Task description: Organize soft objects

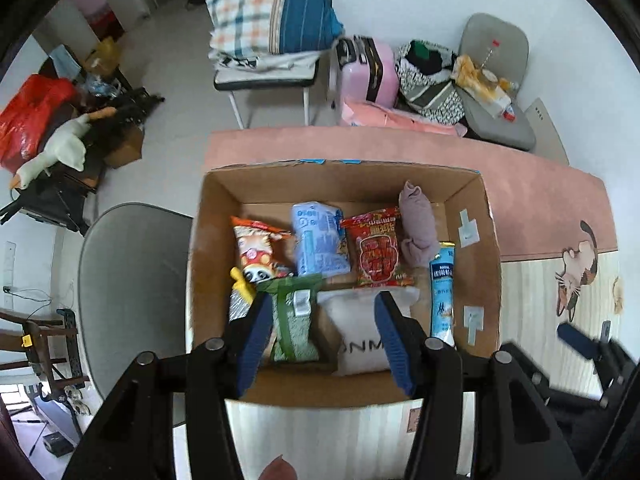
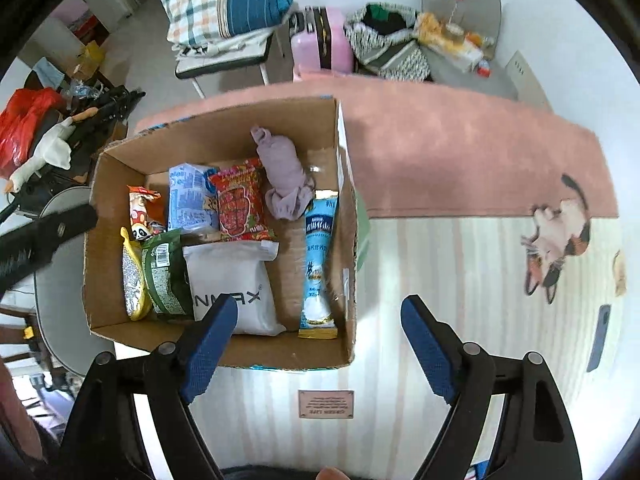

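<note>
A cardboard box (image 1: pixel 476 216) (image 2: pixel 344 200) stands on the table and holds soft packs: a green pack (image 1: pixel 294 320) (image 2: pixel 166 276), a white pouch (image 1: pixel 356 332) (image 2: pixel 236 284), a red snack bag (image 1: pixel 376 248) (image 2: pixel 240 204), a light blue pack (image 1: pixel 320 240) (image 2: pixel 190 200), a mauve rolled cloth (image 1: pixel 418 224) (image 2: pixel 286 172), a blue-white tube pack (image 1: pixel 443 292) (image 2: pixel 318 264) and a panda snack bag (image 1: pixel 256 248) (image 2: pixel 140 212). My left gripper (image 1: pixel 322 340) is open and empty above the box's near end. My right gripper (image 2: pixel 320 344) is open and empty over the box's near right corner.
The table carries a pink mat (image 2: pixel 460 152) with a cat print (image 2: pixel 556 236). A grey chair (image 1: pixel 132 288) stands left of the box. Behind are a chair with folded bedding (image 1: pixel 268 12), a pink suitcase (image 1: pixel 366 72) and a grey chair with clutter (image 1: pixel 492 92).
</note>
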A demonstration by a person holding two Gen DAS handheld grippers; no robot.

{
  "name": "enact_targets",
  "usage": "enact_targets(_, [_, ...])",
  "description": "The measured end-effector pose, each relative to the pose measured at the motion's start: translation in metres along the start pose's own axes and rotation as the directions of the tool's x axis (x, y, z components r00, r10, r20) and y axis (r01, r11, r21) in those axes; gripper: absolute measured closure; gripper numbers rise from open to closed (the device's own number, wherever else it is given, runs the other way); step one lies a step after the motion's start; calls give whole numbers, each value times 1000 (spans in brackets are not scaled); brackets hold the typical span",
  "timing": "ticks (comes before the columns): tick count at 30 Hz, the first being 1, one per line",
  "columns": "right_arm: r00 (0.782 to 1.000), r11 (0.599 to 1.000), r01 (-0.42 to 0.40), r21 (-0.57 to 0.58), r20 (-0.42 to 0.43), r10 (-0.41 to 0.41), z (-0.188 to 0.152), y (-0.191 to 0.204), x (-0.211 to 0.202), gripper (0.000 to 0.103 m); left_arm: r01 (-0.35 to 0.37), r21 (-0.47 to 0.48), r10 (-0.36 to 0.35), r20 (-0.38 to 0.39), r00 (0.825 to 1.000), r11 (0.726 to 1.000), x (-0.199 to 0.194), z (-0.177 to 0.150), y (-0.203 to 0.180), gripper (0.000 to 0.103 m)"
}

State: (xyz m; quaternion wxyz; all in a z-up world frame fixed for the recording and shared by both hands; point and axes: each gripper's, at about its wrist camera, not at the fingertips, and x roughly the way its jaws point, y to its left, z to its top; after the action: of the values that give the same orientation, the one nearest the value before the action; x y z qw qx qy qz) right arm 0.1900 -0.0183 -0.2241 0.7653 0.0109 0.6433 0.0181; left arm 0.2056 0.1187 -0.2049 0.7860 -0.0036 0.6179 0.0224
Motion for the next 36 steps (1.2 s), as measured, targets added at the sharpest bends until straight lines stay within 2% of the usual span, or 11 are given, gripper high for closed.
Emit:
enact_targets(1, [1000,1000,1,-3,10,-1,-1,1,-4,16,-6,2,6,19,1000,1000,-6,-6,1,38])
enact_targets(3, [999,1000,4,-8,32,-3,-3,2,-13,12,-10,-9,11,55,998,1000,-18,-16,4,20])
enact_targets(5, [999,1000,5,-7,50,-5,-5,3,-22,5,-15,-19,16,75,997,1000,-25,-20,5,14])
enact_targets(7, [998,1000,-13,-4,62,13,-5,2,-28,0,-17,-31,20,96,995,999,-33,-26,7,13])
enact_targets(9, [997,1000,-17,0,70,17,-6,3,-34,0,-20,-36,24,107,994,999,-40,-30,7,3])
enact_targets(10, [997,1000,-15,0,77,15,-6,4,-38,0,-20,-41,25,117,993,999,-44,-31,8,2])
enact_targets(13, [994,1000,4,-6,107,-3,-8,5,-53,0,-25,-43,32,154,988,999,-60,-36,7,2])
enact_targets(19, [981,1000,-5,-5,195,6,-24,0,-111,0,-29,-38,37,222,974,999,-104,-50,2,2])
enact_targets(29, [933,1000,-17,-20,359,23,-66,-9,-227,0,-26,-38,37,316,948,999,-180,-84,-2,2])
enact_targets(36, [913,999,-28,-35,407,39,-91,-8,-273,0,-18,-52,35,351,936,998,-216,-101,-2,2])
